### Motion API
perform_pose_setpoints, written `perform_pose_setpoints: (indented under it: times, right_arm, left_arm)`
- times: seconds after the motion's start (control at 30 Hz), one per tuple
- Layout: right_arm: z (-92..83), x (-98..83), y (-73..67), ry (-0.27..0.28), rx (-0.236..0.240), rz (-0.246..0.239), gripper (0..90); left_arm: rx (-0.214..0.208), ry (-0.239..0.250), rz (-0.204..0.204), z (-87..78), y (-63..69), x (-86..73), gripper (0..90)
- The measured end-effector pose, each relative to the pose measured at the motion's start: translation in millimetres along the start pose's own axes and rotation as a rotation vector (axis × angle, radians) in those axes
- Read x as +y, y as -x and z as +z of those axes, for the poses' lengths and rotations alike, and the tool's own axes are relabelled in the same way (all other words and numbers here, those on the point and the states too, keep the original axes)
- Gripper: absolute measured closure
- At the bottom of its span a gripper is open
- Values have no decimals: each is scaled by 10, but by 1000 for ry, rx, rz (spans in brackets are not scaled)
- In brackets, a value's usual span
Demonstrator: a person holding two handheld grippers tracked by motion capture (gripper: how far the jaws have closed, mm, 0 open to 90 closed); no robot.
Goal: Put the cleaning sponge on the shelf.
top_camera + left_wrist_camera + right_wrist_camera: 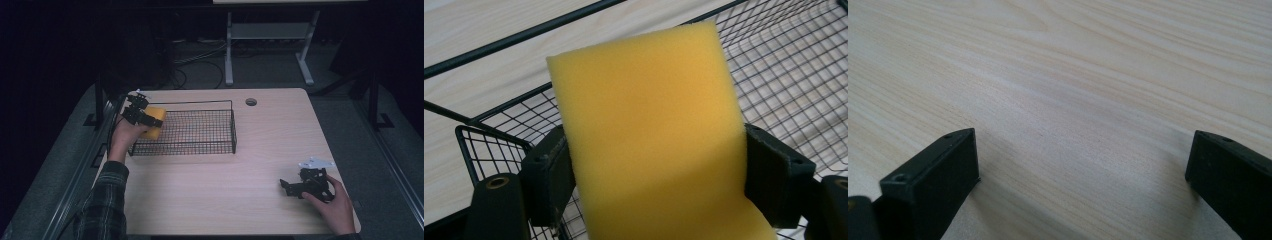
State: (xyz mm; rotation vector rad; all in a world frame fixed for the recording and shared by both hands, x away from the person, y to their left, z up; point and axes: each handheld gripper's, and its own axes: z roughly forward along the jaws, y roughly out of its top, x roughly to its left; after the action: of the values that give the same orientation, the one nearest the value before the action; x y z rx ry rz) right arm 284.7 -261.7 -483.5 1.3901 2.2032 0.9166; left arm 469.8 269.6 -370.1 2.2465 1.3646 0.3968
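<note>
This looks like a lab or recording room rather than a home: a single pale wood-grain surface (215,190) with a round cable hole (251,102) stands on grey carpet (370,150) in a dark, unlit room with only the desk lit. Behind it, loose cables (200,62) lie across the floor beside the white metal legs of a second desk (229,50), and black stand feet (382,120) flank the sides. A bare black wire basket (200,131) on the desk is the sole furnishing, with nothing domestic around it
</note>
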Motion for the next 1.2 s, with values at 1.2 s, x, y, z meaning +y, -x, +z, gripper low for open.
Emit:
perform_pose_setpoints:
  times: [1.2]
  right_arm:
    - [1,1,0,0,0,0,0]
  left_arm:
    - [-2,-113,-38,379,-147,-202,216]
